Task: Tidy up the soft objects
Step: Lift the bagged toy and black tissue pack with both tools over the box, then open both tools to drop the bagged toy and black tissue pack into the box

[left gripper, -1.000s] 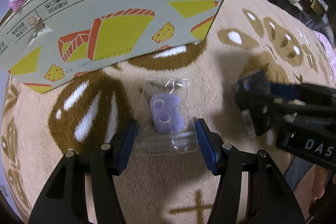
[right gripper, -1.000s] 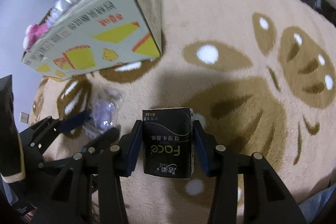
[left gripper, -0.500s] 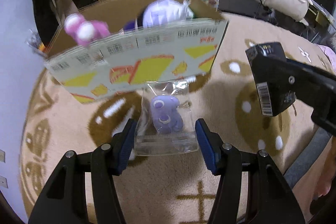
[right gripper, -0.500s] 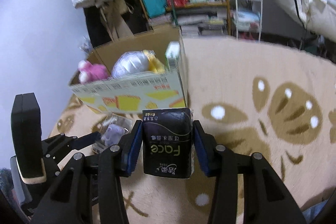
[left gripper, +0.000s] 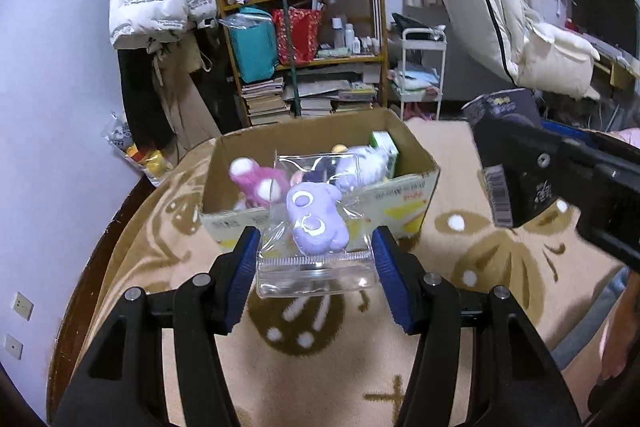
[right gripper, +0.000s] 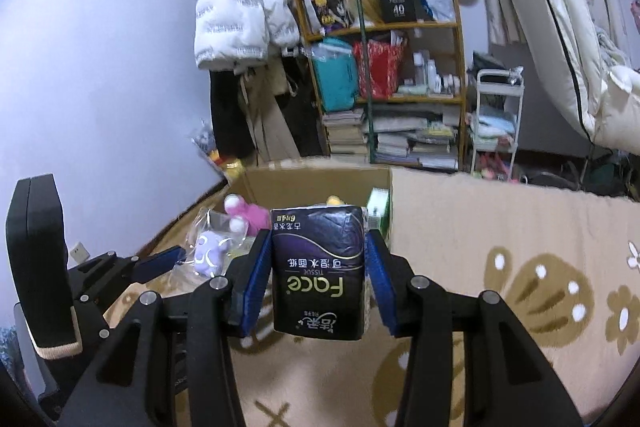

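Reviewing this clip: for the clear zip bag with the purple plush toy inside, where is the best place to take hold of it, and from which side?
Grip the flat strip at the zip seal end of the clear bag, claw coming from that end with a pad on each side edge. That end is thin and stiff, while the purple toy bulges further in. The left claw holds it this way, bag clear of the rug.
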A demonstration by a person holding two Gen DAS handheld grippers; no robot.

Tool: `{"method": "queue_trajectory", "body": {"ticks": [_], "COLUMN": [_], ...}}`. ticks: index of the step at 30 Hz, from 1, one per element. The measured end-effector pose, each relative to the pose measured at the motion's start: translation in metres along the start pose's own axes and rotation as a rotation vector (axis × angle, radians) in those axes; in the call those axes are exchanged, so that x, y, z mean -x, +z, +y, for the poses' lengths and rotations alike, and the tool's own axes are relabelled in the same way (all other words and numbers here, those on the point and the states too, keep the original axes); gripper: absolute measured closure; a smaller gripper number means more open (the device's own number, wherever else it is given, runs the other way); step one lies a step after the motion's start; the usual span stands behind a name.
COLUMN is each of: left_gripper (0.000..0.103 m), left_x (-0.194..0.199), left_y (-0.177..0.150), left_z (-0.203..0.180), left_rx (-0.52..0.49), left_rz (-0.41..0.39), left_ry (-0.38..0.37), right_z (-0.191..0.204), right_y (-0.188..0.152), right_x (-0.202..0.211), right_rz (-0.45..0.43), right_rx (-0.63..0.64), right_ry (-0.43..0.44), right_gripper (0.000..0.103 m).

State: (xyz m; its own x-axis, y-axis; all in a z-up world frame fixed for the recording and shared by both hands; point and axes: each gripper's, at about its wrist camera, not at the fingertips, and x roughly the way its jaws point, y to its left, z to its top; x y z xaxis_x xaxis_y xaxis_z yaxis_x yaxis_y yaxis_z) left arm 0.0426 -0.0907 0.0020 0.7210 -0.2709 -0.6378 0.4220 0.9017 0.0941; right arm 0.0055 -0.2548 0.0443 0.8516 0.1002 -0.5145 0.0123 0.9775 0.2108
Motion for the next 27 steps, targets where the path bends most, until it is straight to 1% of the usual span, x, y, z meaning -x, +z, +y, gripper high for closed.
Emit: {"method": "queue_trajectory", "body": {"ticks": [3,6,11,16,20,25,27], "left_gripper": [0.047,0.047,0.047,0.047,0.047,0.047,0.053], "left_x": [0.004,0.011,0.014,0.008,-0.004,-0.027,-0.036], "left_y": [0.012,0.026,0.056,0.082,0.097,0.105,0.104], "left_z": [0.01,0.018,0.036,0.058,0.076,0.087,0.088], "left_rx": [0.032,0.038,0.055,0.083,0.116,0.122,0.123], "left_rz": [-0.008,-0.048,-0.115,-0.145,-0.151,-0.138,-0.131], "left_ry": [-0.006,0.008,0.054,0.08,0.081,0.093,0.094], "right_z": [0.003,0.005,0.007,0.008,0.004,-0.005,-0.009], "right_y": [0.008,0.019,0.035,0.051,0.065,0.076,0.077], "right_x": [0.005,0.006,0.0,-0.01,-0.025,-0.046,-0.055], "right_rz": [-0.047,-0.079,-0.109,-0.136,-0.149,-0.135,-0.124], "right_rx": [0.005,0.021,0.038,0.056,0.07,0.068,0.061], "right_ry": [0.007,0.008,0.008,-0.001,-0.006,-0.009,-0.002], "right_gripper": [0.054,0.054,0.054,0.054,0.054,0.054,0.054]}}
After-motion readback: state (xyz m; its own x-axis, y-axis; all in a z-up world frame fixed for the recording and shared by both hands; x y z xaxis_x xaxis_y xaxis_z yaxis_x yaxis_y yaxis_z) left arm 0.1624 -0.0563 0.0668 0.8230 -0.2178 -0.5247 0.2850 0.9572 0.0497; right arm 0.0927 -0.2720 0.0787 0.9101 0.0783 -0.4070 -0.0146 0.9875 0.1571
